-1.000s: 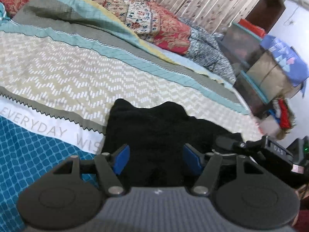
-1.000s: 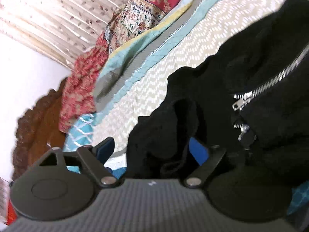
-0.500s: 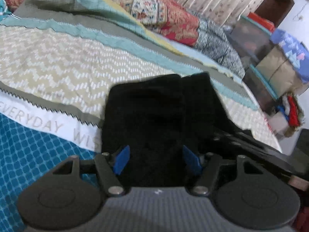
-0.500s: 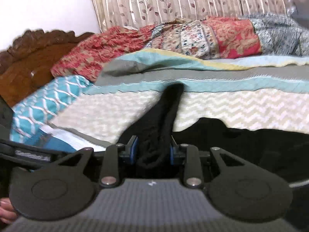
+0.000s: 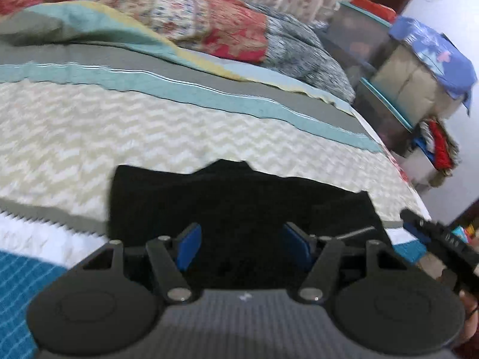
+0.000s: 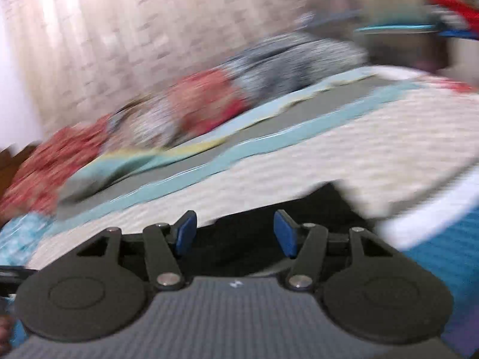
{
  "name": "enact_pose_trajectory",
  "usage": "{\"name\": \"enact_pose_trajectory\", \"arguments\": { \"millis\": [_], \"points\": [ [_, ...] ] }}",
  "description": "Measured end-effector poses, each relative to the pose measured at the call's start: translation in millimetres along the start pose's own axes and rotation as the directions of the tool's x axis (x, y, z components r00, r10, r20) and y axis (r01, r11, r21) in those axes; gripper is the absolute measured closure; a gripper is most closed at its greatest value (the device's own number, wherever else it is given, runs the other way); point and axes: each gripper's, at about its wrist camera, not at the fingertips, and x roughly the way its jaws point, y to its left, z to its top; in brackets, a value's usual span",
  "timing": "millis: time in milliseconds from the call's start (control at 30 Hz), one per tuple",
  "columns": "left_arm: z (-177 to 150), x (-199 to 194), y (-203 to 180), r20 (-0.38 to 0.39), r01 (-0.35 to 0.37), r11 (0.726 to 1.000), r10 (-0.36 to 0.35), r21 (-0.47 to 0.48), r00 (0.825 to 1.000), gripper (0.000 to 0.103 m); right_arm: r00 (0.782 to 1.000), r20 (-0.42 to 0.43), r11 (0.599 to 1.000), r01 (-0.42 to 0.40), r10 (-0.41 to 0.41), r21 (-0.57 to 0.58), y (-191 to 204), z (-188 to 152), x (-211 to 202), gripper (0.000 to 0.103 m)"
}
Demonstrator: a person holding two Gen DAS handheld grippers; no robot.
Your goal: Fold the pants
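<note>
The black pants (image 5: 239, 200) lie in a folded heap on the patterned bedspread (image 5: 119, 125). My left gripper (image 5: 243, 246) is open just above their near edge, with black cloth between its blue pads but not clamped. My right gripper (image 6: 235, 233) is open and empty, held over the pants' edge (image 6: 299, 206); its view is blurred by motion. Part of the right gripper shows at the right edge of the left wrist view (image 5: 443, 239).
A folded floral quilt (image 5: 209, 21) and a grey blanket (image 5: 302, 53) lie along the far side of the bed. Stacked boxes (image 5: 398, 62) and a pile of clothes (image 5: 434, 146) stand beyond the bed's right edge. A curtain (image 6: 119, 36) hangs behind.
My right gripper was shut on a fold of the pants half a second ago; it has let go, opened and swung away. The pants have dropped flatter on the bed.
</note>
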Motion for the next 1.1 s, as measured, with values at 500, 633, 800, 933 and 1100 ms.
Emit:
{"name": "enact_pose_trajectory", "arguments": {
  "millis": [500, 633, 800, 933, 1100],
  "points": [
    [26, 40, -68, -0.156, -0.052, 0.996, 0.064, 0.078, 0.986, 0.023, 0.986, -0.138, 0.988, 0.105, -0.089, 0.115, -36, -38, -5, 0.085],
    [49, 47, -113, -0.174, 0.079, 0.994, -0.064, 0.079, 0.983, 0.018, 0.999, -0.048, 0.999, -0.004, 0.002, -0.046, 19, -26, -20, 0.085],
    [61, 84, -172, -0.247, 0.159, 0.969, -0.111, 0.188, 0.963, 0.007, 0.997, -0.035, 0.967, -0.071, 0.065, -0.243, 72, -29, -20, 0.085],
    [56, 119, -180, -0.313, 0.089, 0.969, -0.012, 0.231, 0.950, 0.053, 0.993, -0.054, 0.950, -0.120, 0.109, -0.290, 89, -34, -19, 0.085],
    [66, 90, -134, -0.256, 0.172, 0.979, -0.139, 0.113, 0.957, 0.091, 0.984, -0.063, 0.931, -0.178, 0.166, -0.319, 115, -34, -21, 0.085]
  ]
}}
